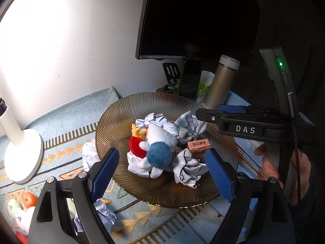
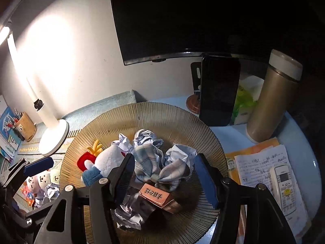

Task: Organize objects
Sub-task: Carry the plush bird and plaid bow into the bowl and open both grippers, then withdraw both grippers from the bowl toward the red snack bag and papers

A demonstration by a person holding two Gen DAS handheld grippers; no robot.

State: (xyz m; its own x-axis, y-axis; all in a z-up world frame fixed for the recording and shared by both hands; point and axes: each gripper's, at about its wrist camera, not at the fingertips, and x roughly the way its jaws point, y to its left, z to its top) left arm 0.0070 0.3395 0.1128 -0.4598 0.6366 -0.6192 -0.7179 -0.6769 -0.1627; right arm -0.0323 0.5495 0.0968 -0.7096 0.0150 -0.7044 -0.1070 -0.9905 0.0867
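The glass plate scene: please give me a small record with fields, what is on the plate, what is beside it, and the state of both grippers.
plate: ribbed glass plate
on plate: plush toy, crumpled papers, plaid cloth, small orange box
beside plate: lamp, bottle, phone
left hand-held gripper: open, empty
right hand-held gripper: open, empty

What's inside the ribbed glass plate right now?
In the plate: a plush toy, a checked cloth, crumpled paper balls and a small pink box. What lies beneath the pile is covered. Neither tool grips anything.
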